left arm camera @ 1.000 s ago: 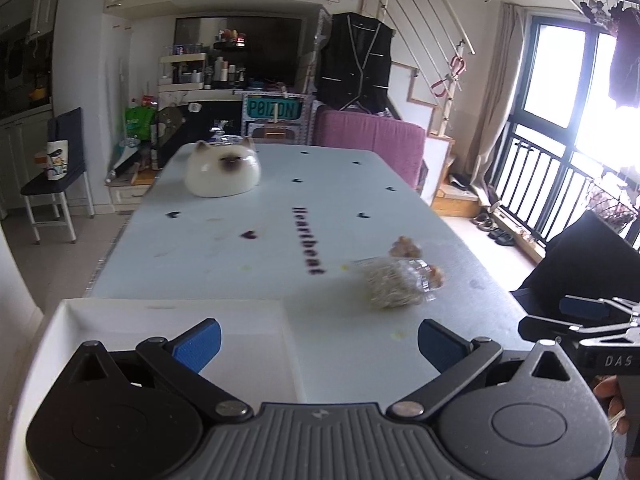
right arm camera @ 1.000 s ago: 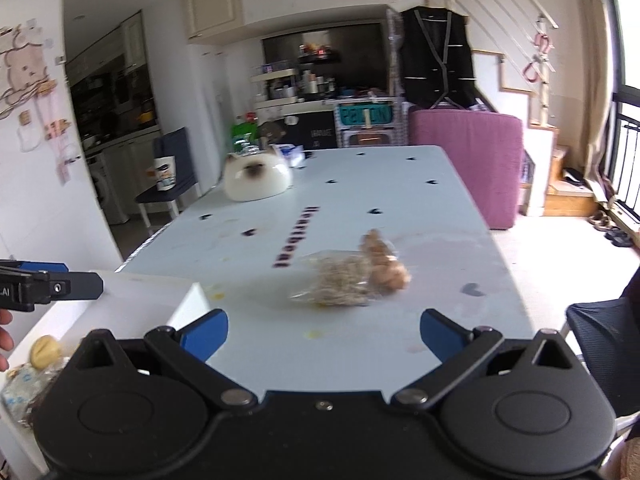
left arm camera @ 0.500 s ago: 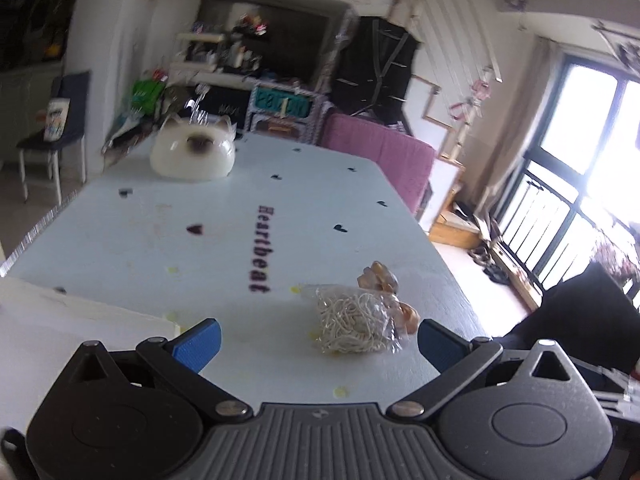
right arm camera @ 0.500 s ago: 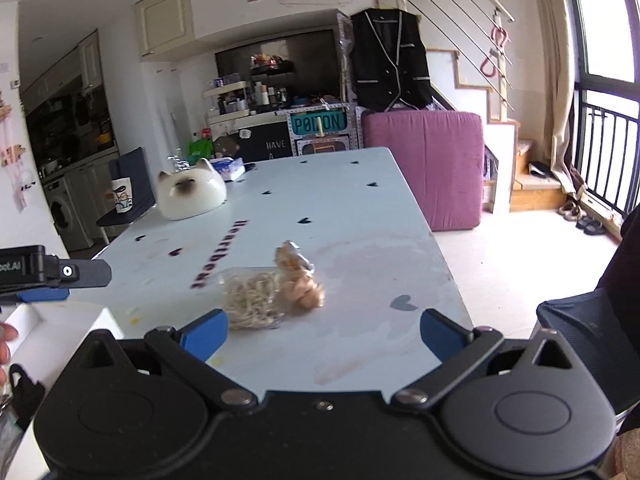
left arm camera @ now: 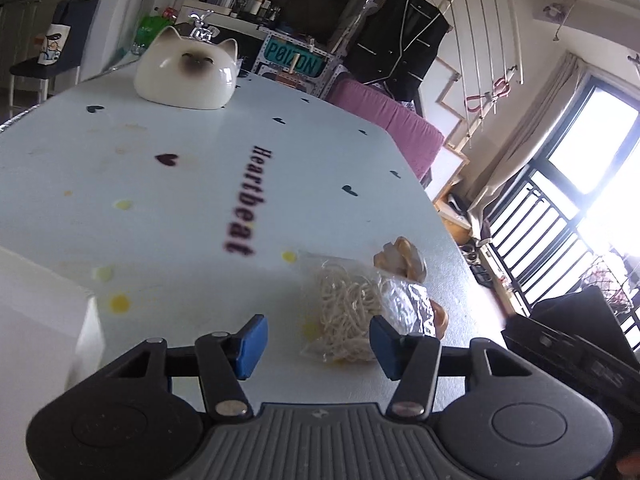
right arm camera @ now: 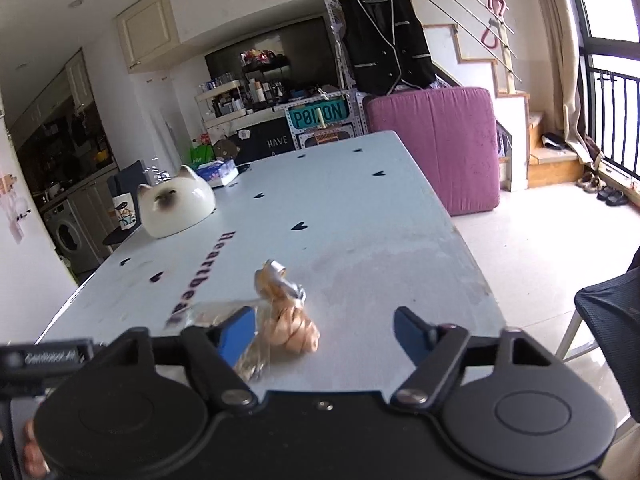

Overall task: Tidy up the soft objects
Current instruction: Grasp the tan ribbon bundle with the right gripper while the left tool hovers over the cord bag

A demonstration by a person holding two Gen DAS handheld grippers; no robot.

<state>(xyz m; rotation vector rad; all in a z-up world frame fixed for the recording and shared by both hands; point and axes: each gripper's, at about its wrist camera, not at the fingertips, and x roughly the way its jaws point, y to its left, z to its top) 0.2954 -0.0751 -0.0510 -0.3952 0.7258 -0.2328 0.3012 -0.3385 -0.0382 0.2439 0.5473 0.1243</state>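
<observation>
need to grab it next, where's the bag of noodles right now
The bag of noodles lies on the table just ahead of the left gripper, touching the bag of buns on its right, past the "Heartbeat" lettering's near end.

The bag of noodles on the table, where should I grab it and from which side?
Pinch the bag of noodles across its bulging middle, coming from the near edge of the table. It lies flat, and the left gripper, jaws closing, already straddles it. Avoid its right side, where the bag of rolls touches.
</observation>
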